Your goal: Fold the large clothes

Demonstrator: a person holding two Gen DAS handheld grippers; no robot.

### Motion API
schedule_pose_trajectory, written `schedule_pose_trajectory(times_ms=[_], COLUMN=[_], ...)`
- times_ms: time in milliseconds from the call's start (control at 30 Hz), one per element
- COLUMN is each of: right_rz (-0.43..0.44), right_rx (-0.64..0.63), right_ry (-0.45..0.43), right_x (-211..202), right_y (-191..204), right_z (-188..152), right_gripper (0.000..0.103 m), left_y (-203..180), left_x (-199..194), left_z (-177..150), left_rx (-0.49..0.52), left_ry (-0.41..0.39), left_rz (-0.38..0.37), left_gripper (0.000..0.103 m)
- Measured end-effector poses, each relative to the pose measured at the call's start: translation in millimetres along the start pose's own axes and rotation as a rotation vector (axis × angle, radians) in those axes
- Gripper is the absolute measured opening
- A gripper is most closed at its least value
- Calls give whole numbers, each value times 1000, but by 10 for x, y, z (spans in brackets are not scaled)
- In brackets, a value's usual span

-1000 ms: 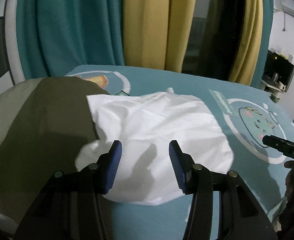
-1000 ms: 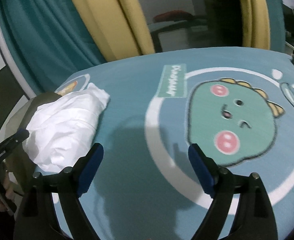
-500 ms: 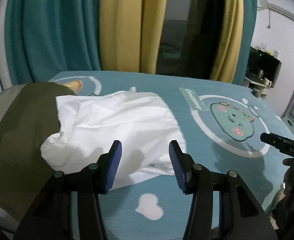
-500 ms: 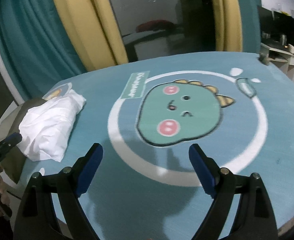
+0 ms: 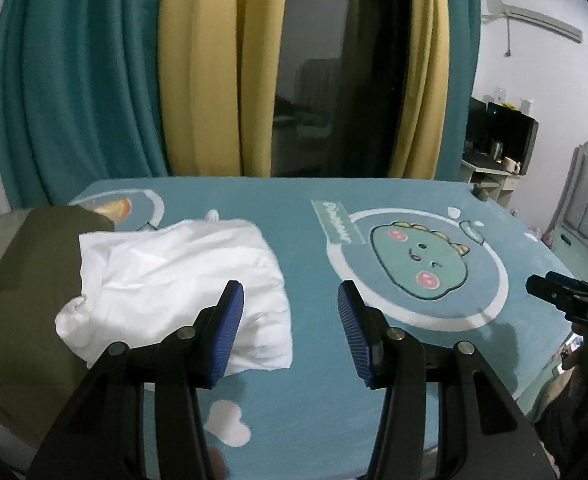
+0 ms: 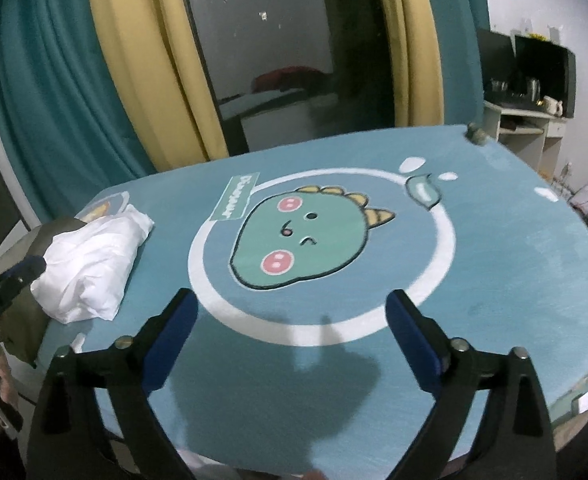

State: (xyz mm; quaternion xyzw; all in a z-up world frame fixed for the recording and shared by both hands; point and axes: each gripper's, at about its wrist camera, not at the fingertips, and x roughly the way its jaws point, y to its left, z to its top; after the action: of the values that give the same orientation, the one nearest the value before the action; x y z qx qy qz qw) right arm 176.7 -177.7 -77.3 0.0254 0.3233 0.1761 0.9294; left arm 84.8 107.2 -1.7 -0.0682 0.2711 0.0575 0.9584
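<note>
A folded white garment (image 5: 173, 276) lies at the left of the teal dinosaur mat (image 5: 294, 220), partly on an olive-green cloth (image 5: 21, 300). It also shows at the left in the right wrist view (image 6: 93, 264). My left gripper (image 5: 289, 328) is open and empty, held above the mat just right of the white garment. My right gripper (image 6: 291, 340) is open wide and empty, above the near edge of the mat (image 6: 494, 240), in front of the dinosaur print (image 6: 306, 240).
Teal and yellow curtains (image 5: 133, 68) and a dark window stand behind the table. A desk with a kettle (image 5: 498, 152) and a monitor is at the far right. The olive cloth (image 6: 25, 312) hangs over the mat's left edge.
Both grippers have drawn back and up from the mat. The left gripper has swung right off the white garment. The garment lies where it was.
</note>
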Motion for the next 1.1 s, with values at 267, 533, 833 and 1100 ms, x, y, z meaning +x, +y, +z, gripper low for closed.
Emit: schedule_pose_trajectory(times_ms=[267,533,833,1100], right_rz=[-59,-71,-93,-123], right_rx=[-27,-50,-98,-154], right_ry=[-70,-149,-247,-370], right_x=[-350,-661,-1027,-1406], right_y=[-107,-111,0,190], right_z=[133,288,456,571], right_gripper=[100,101,101,101], left_y=[-174,-268,-265,-171], left_x=[-253,-465,-785,-1105], left_z=[153,291,448,500], left_rx=[11,21,-5,-45], left_ry=[-72,-141,-237,-348], left_rz=[18,69,56,79], left_gripper=[72,78,79,79])
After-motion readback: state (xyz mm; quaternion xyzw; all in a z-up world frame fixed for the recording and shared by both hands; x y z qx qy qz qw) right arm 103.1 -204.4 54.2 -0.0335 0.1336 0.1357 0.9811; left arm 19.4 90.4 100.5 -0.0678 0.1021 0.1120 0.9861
